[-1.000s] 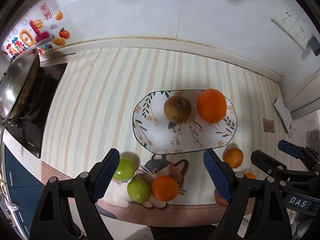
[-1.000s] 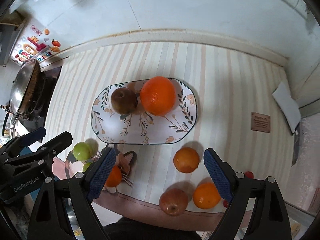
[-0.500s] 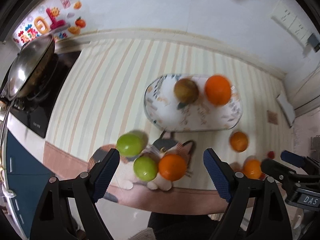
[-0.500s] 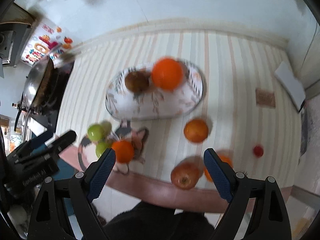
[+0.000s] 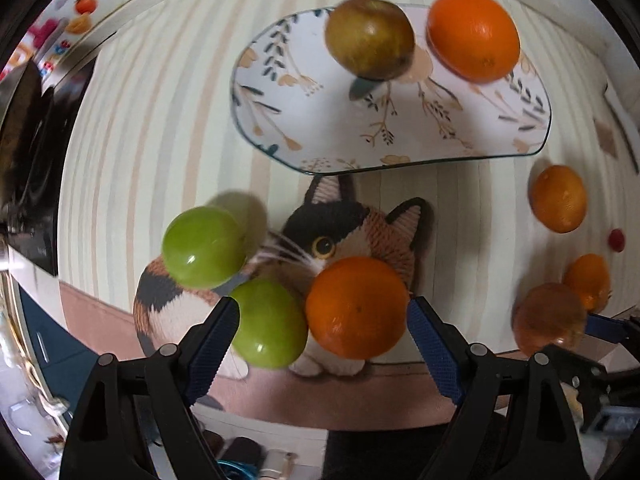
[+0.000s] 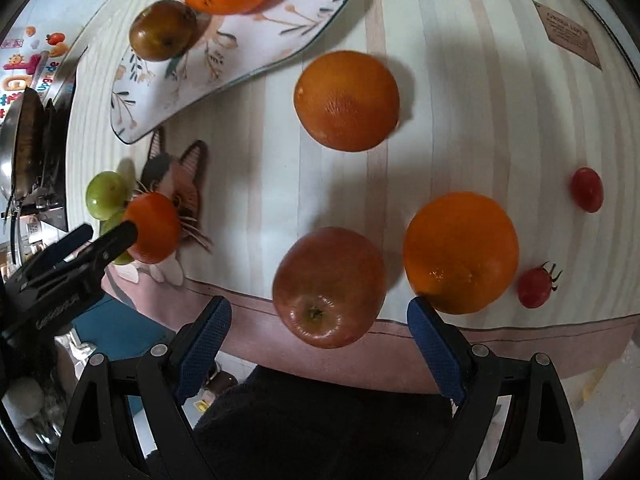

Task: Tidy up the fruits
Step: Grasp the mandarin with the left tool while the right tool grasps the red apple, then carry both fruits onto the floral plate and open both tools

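**Crowded fruit, wide jaws: watch for knocks and rolls**

While both of your grippers hang open and empty over the near edge of the table, the risks lie in what sits between the jaws. Your left gripper [image 5: 322, 324] brackets two fruits at once: an orange [image 5: 357, 307] and, touching it at 9 o'clock, a green fruit [image 5: 270, 324]. Close now and you would likely pinch both, or squeeze one out sideways into the second green fruit [image 5: 205, 247] at 10 o'clock.

Your right gripper [image 6: 320, 326] spreads wide around a red apple [image 6: 329, 287], which sits right at the table's near border; the second orange [image 6: 461, 253] lies just beside it at 2 o'clock, close to the right finger [image 6: 434, 354]. A clipped apple could roll off the edge toward you, and a nudged orange could bump the cherry tomato [image 6: 535, 287].

The plate [image 5: 336, 120] at 12 o'clock already holds two round fruits, so a hard drop there may set them rolling.
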`<state>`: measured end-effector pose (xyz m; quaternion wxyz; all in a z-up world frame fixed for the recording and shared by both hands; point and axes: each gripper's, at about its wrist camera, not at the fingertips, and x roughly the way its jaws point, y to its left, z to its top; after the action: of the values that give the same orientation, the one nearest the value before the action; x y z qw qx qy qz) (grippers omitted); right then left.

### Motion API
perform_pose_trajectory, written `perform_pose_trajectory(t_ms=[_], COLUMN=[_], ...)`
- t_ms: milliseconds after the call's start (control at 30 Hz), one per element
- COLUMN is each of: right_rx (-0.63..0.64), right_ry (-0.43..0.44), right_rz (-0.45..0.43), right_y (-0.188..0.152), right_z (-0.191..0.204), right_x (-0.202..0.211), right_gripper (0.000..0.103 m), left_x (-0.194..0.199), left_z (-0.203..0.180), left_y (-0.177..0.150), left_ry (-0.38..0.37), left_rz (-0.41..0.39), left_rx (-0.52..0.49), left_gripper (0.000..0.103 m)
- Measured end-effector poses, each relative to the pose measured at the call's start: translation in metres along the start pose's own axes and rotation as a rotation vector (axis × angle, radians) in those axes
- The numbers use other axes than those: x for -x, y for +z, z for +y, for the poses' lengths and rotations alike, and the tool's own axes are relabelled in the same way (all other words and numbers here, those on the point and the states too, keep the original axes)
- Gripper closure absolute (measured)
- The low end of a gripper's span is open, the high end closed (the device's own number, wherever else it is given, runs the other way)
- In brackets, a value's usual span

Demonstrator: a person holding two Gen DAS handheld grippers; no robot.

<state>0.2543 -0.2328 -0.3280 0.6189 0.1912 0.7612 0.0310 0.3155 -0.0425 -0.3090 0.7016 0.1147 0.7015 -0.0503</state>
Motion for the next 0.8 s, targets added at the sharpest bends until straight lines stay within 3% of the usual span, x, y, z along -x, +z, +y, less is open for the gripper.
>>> perform_pose_trajectory(t_ms=[200, 367, 433, 567, 800], right_rx=[0.02, 0.021, 0.021, 0.022, 0.002], right_ry=[-0.016, -0.046, -0.046, -0.036, -0.026], right_rz=[0.024, 0.013, -0.001, -0.021, -0.011], right_y=[0.0, -0.001, -0.001, -0.002, -0.001], right_z=[0.004, 0.003, 0.002, 0.002, -0.002], right_x=[-0.012, -0.019, -0.019, -0.018, -0.02], right_gripper=[0.017, 0.028, 0.035, 0.035, 0.035], left_x=[-0.018, -0.035, -0.036, -0.037, -0.04], left_z=[-0.028, -0.048, -0.054, -0.059, -0.046], left_y=[0.004, 0.003, 0.001, -0.001, 0.004], left_ry=[0.047, 0.068, 0.104, 0.121, 0.048], left_rz=[0.025, 0.056, 0.044, 0.028, 0.051], left_rx=[-0.131, -0.202, -0.218, -0.218, -0.154], left_gripper=[0.019, 0.041, 0.041, 0.041, 0.042])
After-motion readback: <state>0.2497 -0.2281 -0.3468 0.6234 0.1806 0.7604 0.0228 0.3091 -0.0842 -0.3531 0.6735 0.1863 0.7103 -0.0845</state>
